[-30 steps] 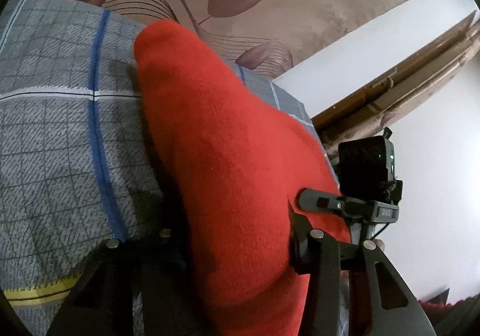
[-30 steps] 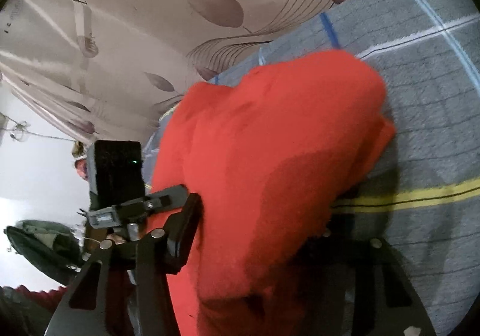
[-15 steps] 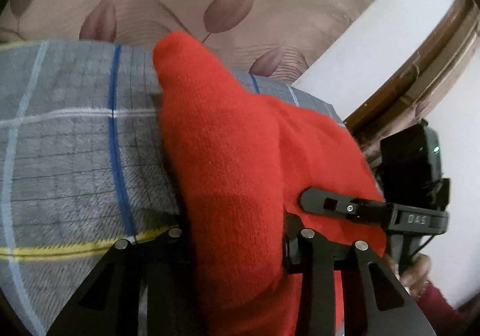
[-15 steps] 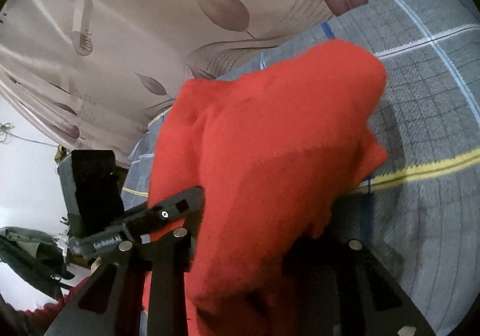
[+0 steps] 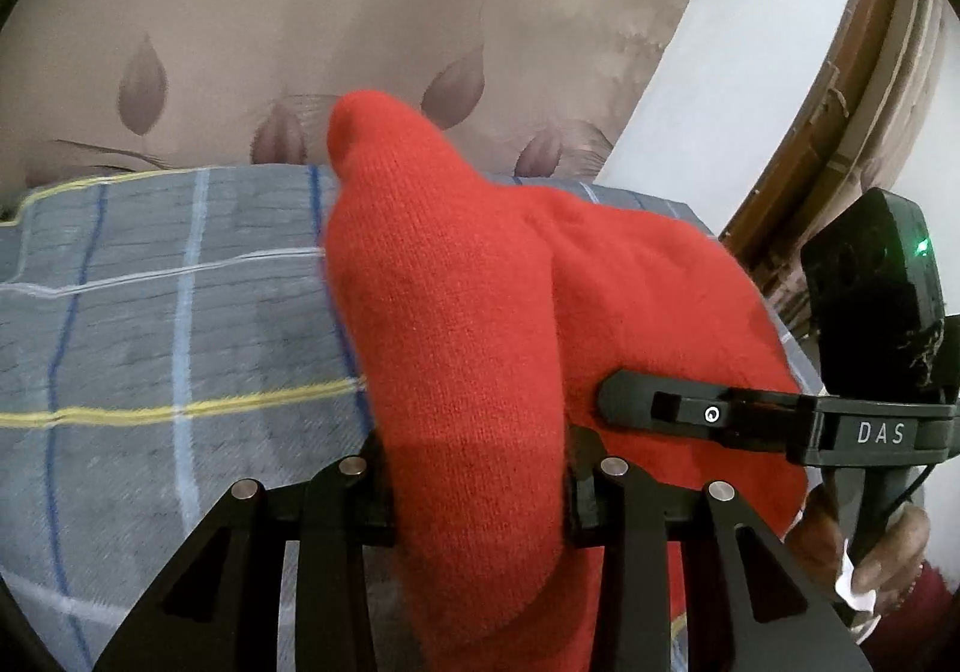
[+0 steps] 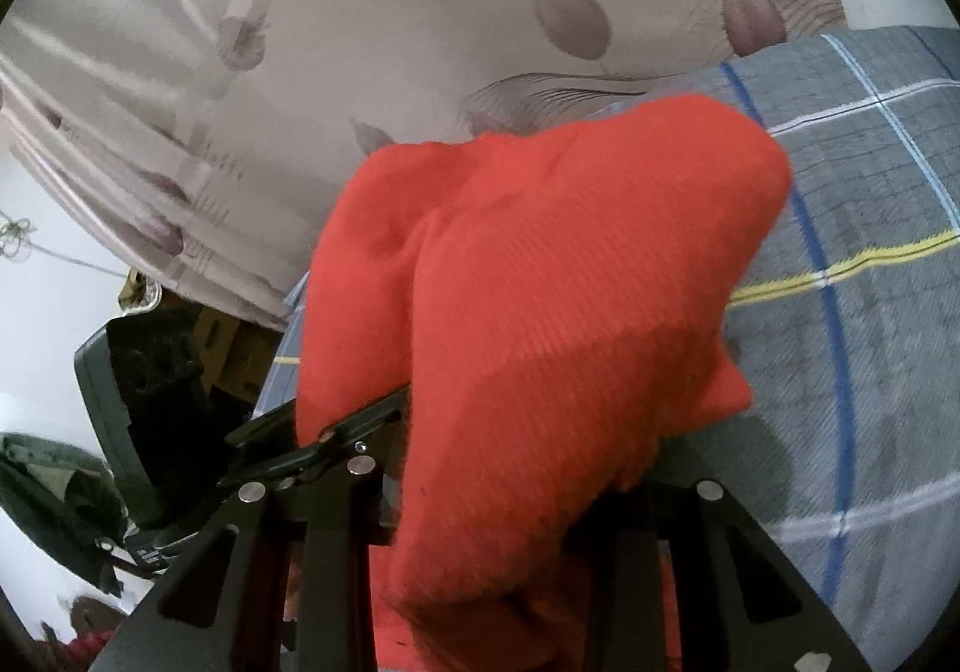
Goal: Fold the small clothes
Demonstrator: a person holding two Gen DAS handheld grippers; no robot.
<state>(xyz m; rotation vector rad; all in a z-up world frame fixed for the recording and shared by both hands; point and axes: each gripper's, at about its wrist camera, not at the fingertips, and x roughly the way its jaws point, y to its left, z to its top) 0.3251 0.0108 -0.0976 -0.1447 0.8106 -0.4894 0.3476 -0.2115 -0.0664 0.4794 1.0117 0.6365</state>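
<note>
A red knitted garment [image 5: 456, 312] hangs bunched between both grippers above a grey checked blanket [image 5: 150, 324]. My left gripper [image 5: 477, 486] is shut on one thick fold of it, the cloth bulging up between the jaws. The right gripper [image 5: 660, 408] shows at the right of the left wrist view, reaching into the same cloth. In the right wrist view the right gripper [image 6: 516, 492] is shut on another bunch of the red garment [image 6: 570, 282], and the left gripper [image 6: 336, 432] pokes in from the left. The cloth hides all fingertips.
The blanket [image 6: 870, 192] covers a bed, with a leaf-patterned curtain [image 5: 300, 12] behind it. A wooden door frame [image 5: 840, 72] and white wall stand at the right. A person's hand [image 5: 888, 546] holds the right gripper's handle. Dark clutter [image 6: 48, 492] lies at the left.
Both grippers have risen and tilted upward with the red garment held in them. More curtain and less blanket show. The cloth sits deeper between the jaws than a second ago.
</note>
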